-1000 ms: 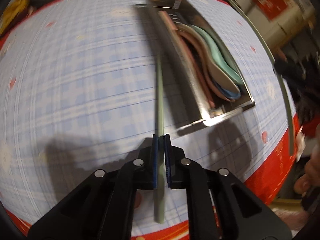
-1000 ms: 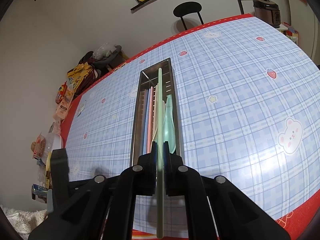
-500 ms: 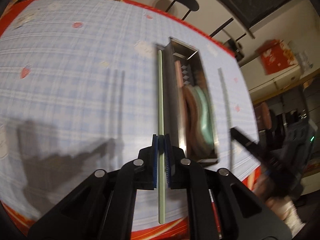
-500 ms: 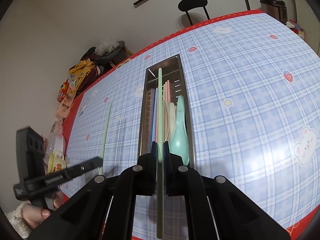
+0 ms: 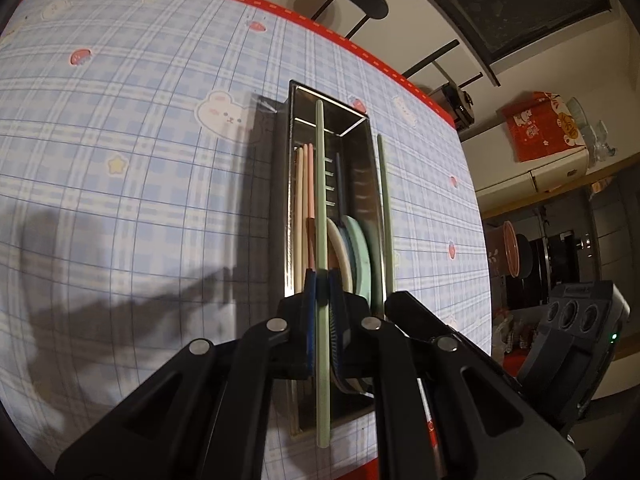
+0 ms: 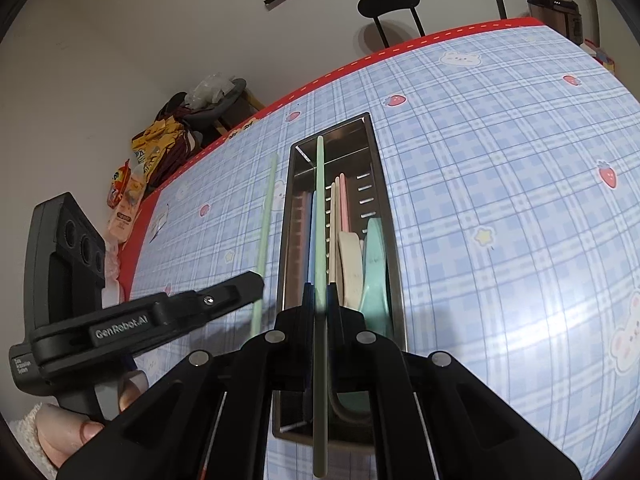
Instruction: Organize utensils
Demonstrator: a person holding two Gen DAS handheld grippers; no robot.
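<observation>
In the left wrist view, the left gripper (image 5: 322, 280) sits low in the centre of the frame, its blue-padded jaws clamped tight on a pale green chopstick (image 5: 321, 200) that runs straight up the picture from the lower centre to the upper middle. Beneath that stick lies a long rectangular stainless-steel utensil tray (image 5: 291, 184), standing lengthwise on a blue plaid tablecloth with bear and strawberry prints (image 5: 120, 120). Inside the tray, cream and pink chopsticks (image 5: 304, 184) lie along its left part, and cream, blue and mint spoons (image 5: 356, 248) stand on edge in its right part. Just right of the tray's right wall a second pale green chopstick (image 5: 385, 192) appears, leading down to the right gripper (image 5: 400, 298), whose black finger enters from the lower right.

In the right wrist view, the right gripper (image 6: 318, 292) holds the bottom centre, jaws pinched closed on its pale green chopstick (image 6: 319, 220), which lies in line with the tray (image 6: 394, 264) and over its left half. The spoons (image 6: 374, 268) stand in the tray's right half. At the left of this frame the left gripper (image 6: 256, 282) reaches in, with its chopstick (image 6: 266, 224) rising just beside the tray's left wall; whether it is over the cloth (image 6: 500, 200) or touching it cannot be told. A person's hand (image 6: 76, 428) grips that tool's handle at the lower left corner.
</observation>
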